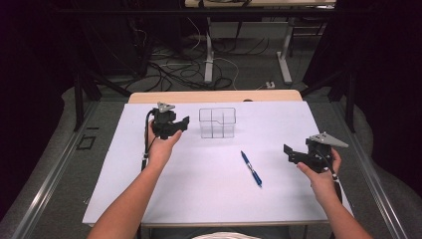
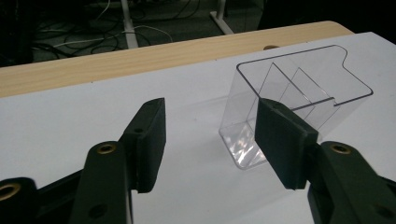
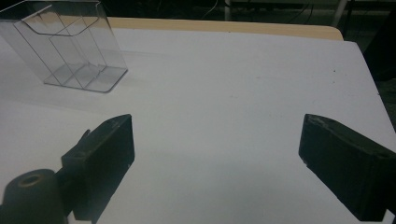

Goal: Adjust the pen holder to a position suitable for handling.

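Clear plastic holder is standing near the table's far edge.
Left gripper is hovering just beside it, jaws apart and empty; right gripper is waiting wide open, holding nothing.

Table: wooden top under a white sheet
On sheet: clear divided holder upright; blue pen lying flat
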The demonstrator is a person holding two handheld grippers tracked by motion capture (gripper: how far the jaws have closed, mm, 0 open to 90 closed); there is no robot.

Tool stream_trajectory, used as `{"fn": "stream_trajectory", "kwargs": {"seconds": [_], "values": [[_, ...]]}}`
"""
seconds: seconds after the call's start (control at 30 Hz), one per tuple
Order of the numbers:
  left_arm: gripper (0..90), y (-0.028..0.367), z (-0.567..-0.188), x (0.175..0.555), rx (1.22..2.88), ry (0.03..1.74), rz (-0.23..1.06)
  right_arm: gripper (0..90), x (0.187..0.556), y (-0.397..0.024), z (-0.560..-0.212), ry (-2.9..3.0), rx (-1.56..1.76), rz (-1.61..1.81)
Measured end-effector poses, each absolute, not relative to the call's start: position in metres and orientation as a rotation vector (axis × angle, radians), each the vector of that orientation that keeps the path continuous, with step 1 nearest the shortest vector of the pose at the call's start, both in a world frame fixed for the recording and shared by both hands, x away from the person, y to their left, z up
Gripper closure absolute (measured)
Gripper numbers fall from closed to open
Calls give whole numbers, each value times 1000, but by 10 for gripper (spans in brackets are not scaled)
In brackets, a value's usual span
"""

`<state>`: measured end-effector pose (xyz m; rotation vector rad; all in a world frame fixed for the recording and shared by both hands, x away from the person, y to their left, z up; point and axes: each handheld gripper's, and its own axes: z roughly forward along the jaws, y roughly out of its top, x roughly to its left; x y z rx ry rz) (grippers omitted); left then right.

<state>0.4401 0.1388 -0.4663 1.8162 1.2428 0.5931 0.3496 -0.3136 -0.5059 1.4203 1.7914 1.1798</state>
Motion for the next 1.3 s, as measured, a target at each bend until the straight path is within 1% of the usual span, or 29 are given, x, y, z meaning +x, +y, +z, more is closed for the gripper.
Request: {"fn": "stream_trajectory", "kwargs": {"seconds": [0.13,0.3,0.37,0.6,0.77,0.8,0.93,1.0,1.1,1.2,1.3], "values": [[376,143,-463,431,1811,1227,620,100,350,-313,-506,1786,1422,1180],[349,146,-459,418,1779,1178,661,100,349,-311,-506,1795,1427,1186],[344,148,-457,412,1753,1176,653,99,349,-311,-506,1796,1419,1185],[346,158,-456,395,1729,1209,539,99,349,-311,-506,1802,1425,1180],[341,163,-458,384,1743,1190,518,99,349,-311,-506,1802,1421,1184],[314,164,-458,382,1742,1192,513,100,349,-311,-506,1803,1420,1183],[301,166,-461,375,1757,1173,513,99,348,-311,-506,1799,1433,1186],[264,165,-464,372,1784,1165,528,100,348,-311,-506,1793,1433,1191],[169,164,-467,367,1838,1157,538,100,348,-311,-506,1801,1423,1190],[139,164,-471,362,1873,1151,560,100,348,-311,-505,1804,1420,1191],[47,164,-475,360,1888,1157,559,99,348,-311,-505,1805,1418,1191]]}}
